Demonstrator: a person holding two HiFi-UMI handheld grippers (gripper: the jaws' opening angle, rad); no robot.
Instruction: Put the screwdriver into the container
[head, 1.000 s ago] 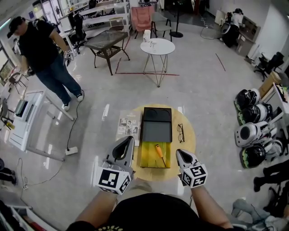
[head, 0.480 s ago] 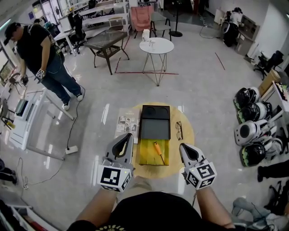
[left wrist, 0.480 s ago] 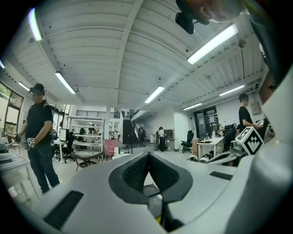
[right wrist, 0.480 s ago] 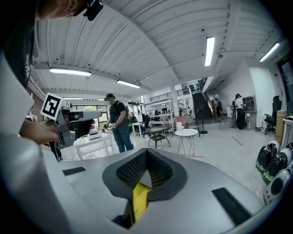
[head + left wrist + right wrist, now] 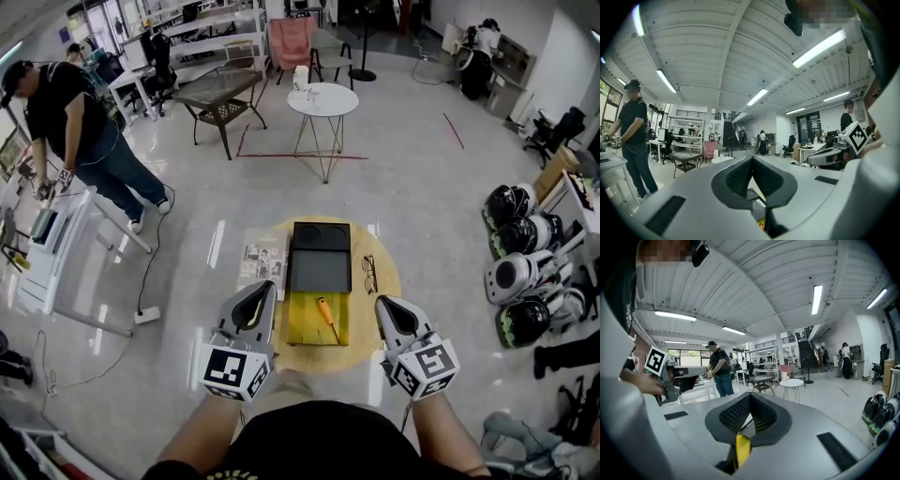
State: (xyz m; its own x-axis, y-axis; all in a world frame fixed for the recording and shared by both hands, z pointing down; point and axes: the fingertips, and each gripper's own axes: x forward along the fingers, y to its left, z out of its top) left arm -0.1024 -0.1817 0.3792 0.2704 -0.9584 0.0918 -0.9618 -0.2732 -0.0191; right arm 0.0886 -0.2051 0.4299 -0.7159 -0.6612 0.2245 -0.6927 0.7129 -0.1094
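Observation:
The screwdriver [image 5: 324, 314], orange-handled, lies on a yellow board [image 5: 304, 328] at the near side of a round wooden table [image 5: 390, 281]. Just beyond the board sits the dark, shallow container [image 5: 322, 272], which holds nothing. My left gripper [image 5: 266, 287] hangs shut and empty to the left of the board. My right gripper [image 5: 382, 303] is shut and empty to the right of it, raised off the table. In the left gripper view the left gripper [image 5: 751, 158] has its jaws meeting. The right gripper [image 5: 749, 395] in its own view shows a strip of the yellow board [image 5: 742, 448] below its closed jaws.
A pair of glasses [image 5: 368, 274] lies right of the container, and a printed leaflet [image 5: 263, 259] lies left of it. Helmets [image 5: 520, 272] line the right side of the floor. A person [image 5: 80, 131] stands by a white desk [image 5: 56, 244] at far left. Farther back stands a small white table [image 5: 322, 98].
My right gripper has risen toward the camera and drifted slightly right, still shut. The left gripper has stayed put. The person at far left has stepped further left.

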